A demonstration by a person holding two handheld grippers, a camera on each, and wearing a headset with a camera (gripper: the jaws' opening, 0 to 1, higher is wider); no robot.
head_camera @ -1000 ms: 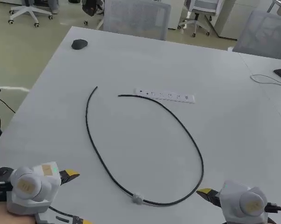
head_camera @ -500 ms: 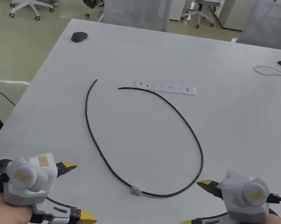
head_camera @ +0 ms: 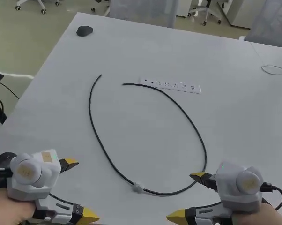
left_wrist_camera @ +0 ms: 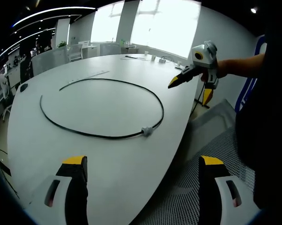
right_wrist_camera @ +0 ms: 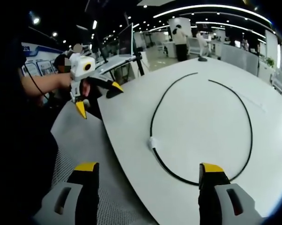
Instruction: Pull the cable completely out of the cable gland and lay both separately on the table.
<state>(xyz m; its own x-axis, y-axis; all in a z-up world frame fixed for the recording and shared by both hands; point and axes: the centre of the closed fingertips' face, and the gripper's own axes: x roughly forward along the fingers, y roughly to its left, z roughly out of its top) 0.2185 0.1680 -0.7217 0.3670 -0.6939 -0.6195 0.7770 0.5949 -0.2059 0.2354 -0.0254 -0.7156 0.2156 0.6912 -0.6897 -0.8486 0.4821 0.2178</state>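
Head view: mouse (head_camera: pixel 85 31), power strip (head_camera: pixel 171 86) | gripper views: gland (left_wrist_camera: pixel 147 131) on cable (left_wrist_camera: pixel 162 112) | left gripper (left_wrist_camera: pixel 143 160), right gripper (right_wrist_camera: pixel 148 167): fingers released

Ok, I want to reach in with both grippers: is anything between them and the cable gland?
Nothing visible does. Bare table separates the cable gland, threaded on the cable, from the left gripper and the right gripper. The power strip and the mouse lie far beyond it.

Cable gland (head_camera: pixel 137 188): detail too small
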